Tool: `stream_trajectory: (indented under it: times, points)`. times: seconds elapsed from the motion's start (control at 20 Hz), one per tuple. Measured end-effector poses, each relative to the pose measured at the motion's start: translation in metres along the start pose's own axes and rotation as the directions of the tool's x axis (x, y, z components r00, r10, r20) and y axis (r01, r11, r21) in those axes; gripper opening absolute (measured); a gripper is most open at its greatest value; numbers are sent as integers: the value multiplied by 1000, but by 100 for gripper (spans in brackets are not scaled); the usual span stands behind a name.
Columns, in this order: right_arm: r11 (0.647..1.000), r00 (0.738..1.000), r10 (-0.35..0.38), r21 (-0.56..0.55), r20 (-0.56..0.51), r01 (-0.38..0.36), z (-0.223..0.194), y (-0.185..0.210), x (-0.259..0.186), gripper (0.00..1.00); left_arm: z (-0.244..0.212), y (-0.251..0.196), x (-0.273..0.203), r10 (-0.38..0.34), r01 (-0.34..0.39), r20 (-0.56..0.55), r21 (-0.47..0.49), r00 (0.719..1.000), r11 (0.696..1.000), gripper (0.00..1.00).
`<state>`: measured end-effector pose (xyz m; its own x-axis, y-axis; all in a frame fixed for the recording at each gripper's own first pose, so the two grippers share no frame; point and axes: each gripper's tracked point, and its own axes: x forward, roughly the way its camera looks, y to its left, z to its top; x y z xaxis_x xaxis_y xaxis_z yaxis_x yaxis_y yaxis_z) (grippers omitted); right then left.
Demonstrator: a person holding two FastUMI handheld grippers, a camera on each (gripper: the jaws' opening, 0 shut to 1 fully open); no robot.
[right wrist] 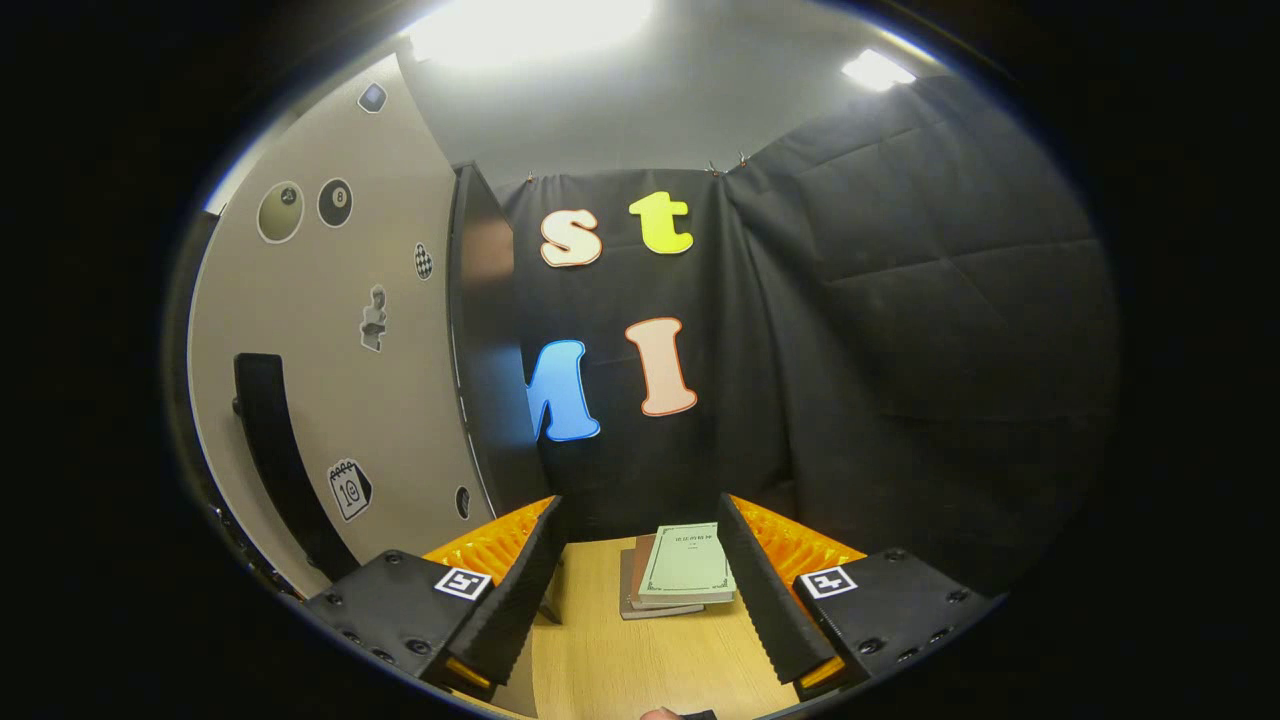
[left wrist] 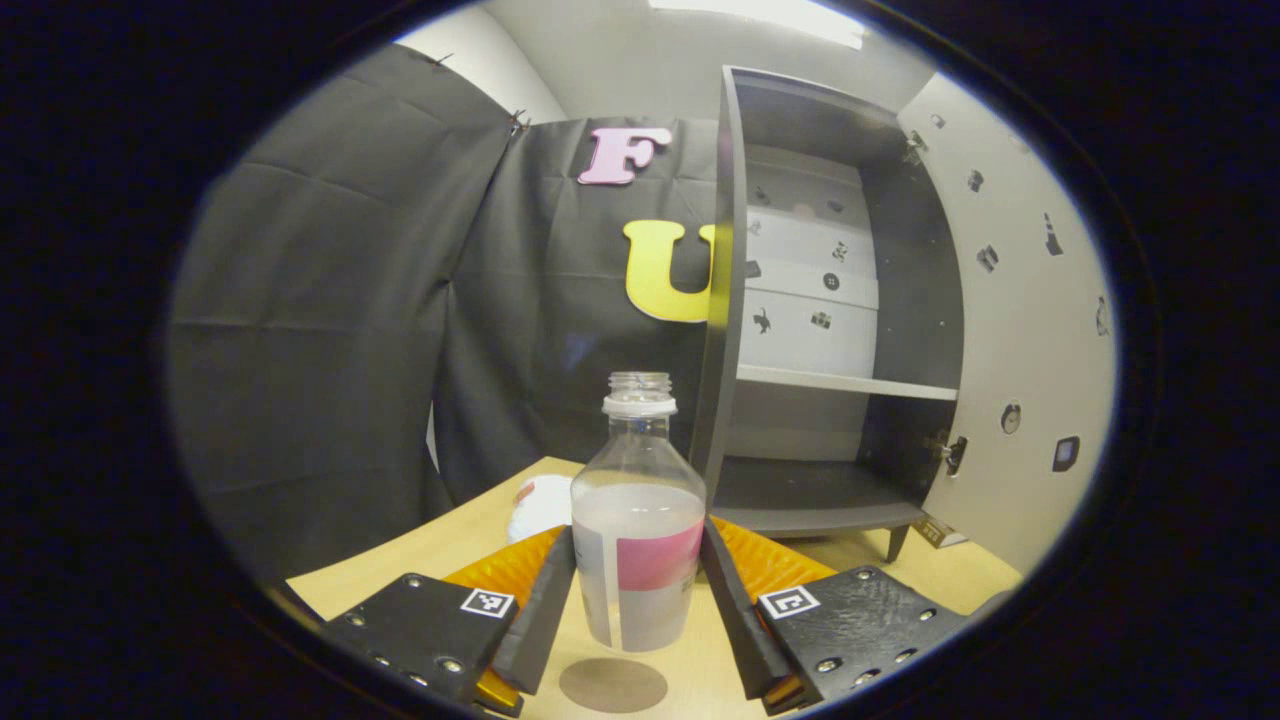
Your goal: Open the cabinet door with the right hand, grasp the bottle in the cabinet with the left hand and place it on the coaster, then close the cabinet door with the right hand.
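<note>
Bottle (left wrist: 638, 520) is seen upright between the fingers of the left gripper (left wrist: 637, 600) in the left gripper view, with both fingers pressed against its sides, so it's clamped. It's a clear, capless bottle with a pink-and-white label, held just above the wooden table (left wrist: 450, 545). A round brownish coaster (left wrist: 612, 684) is spotted on the table right under it, and whether the bottle base touches it can't really be told. Behind, the cabinet (left wrist: 800, 330) is seen with its door (left wrist: 1020, 330) swung wide, shelves bare. A whitish object (left wrist: 538, 505) is partly hidden behind the left finger.

In the right gripper view, the right gripper (right wrist: 640, 610) is spread apart with nothing between the fingers. The sticker-covered door (right wrist: 330, 380) with its dark handle (right wrist: 280, 460) is off to the left, and a stack of books (right wrist: 675, 570) is lying on the table (right wrist: 640, 660) ahead.
</note>
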<state>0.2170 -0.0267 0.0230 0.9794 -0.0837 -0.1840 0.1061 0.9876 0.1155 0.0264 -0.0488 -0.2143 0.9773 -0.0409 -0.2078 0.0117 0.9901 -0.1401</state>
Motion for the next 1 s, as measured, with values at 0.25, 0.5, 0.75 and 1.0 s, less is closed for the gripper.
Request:
stream_trajectory:
  times: [0.25,0.5,0.75,1.0]
  points:
    - [1000,1000,-22,-15,-12,22,0,-1,-2,96,-45,14,-2,16,-17,-59,-27,998,999,72]
    - [999,999,-27,-35,-20,26,-2,0,-3,96,-88,18,2,36,-39,-113,-25,993,999,72]
    - [1000,999,-16,-25,-47,15,-5,2,-4,92,-115,21,6,69,-69,-115,6,991,998,74]
    - [1000,999,-19,-15,-46,18,-2,-3,-5,96,-119,17,1,90,-88,-77,28,993,996,74]
